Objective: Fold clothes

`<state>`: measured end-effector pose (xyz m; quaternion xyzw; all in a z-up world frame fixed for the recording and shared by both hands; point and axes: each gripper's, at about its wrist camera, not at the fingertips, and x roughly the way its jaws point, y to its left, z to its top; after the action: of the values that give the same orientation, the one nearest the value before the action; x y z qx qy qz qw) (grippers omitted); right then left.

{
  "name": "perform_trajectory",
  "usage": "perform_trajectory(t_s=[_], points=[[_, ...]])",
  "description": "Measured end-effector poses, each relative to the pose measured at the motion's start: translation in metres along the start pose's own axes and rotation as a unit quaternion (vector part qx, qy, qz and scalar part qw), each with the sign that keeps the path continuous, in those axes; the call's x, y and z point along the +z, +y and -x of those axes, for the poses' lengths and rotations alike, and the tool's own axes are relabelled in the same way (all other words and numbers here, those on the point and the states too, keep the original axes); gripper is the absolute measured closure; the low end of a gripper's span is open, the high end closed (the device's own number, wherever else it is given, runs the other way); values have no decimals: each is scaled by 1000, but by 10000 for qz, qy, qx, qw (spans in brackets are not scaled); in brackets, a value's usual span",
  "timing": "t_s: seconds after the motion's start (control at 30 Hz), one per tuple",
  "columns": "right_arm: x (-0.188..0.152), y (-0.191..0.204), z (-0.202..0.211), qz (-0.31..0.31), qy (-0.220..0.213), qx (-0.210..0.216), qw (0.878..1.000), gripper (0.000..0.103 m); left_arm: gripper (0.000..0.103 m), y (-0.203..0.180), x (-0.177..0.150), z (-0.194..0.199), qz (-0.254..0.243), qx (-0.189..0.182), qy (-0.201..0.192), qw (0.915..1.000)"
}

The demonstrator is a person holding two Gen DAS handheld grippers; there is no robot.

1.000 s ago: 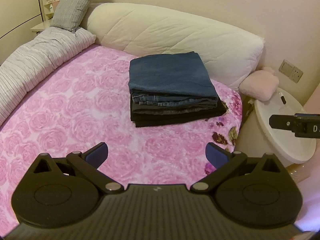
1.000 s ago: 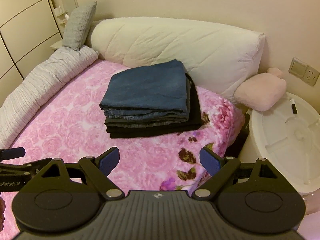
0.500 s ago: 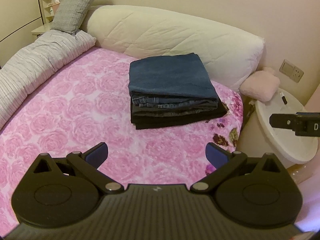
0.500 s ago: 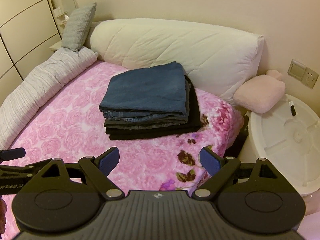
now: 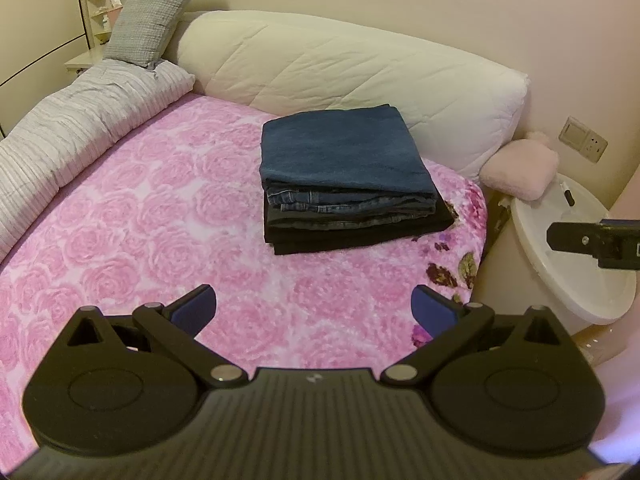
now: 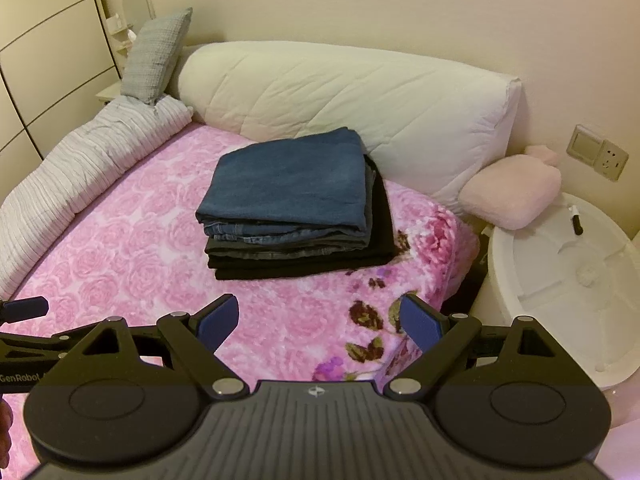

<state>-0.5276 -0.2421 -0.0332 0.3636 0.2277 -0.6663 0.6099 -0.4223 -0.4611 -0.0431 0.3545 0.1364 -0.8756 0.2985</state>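
Stack of folded dark-blue denim and black garments (image 5: 344, 184) sits far-right on pink rose-print bed (image 5: 132, 240), near its edge. Left hand-held gripper (image 5: 314, 308) and right hand-held gripper (image 6: 320, 318) both spread wide, empty. Risk: a nudge topples the stack off that edge.

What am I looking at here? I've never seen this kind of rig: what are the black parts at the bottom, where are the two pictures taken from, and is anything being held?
No robot arm here: a person carries a two-finger gripper in each hand, each with a fisheye camera looking along its fingers. The black shape below is the gripper itself. One picture is from the left gripper, the other from the right gripper. Both are open, with blue pads spread apart and nothing between them. Each gripper also shows at the edge of the other's view. Ahead, on the pink floral blanket, lies a stack of folded clothes: blue denim on top, black underneath. Behind it lies a long white cushion; at the right stands a white round table.
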Motion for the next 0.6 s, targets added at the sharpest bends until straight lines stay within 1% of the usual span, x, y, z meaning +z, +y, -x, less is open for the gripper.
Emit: perform_trajectory(t_s=[0.2, 0.43, 0.6], points=[[-5, 4, 6, 105, -19, 56, 9999, 14, 1, -2, -2, 4, -4, 5, -110, 9999], [-9, 4, 10, 142, 18, 115, 9998, 14, 1, -6, -4, 7, -90, 74, -145, 9998], [-14, 1, 16, 124, 88, 112, 9998, 13, 0, -12, -12, 16, -192, 82, -138, 9997]])
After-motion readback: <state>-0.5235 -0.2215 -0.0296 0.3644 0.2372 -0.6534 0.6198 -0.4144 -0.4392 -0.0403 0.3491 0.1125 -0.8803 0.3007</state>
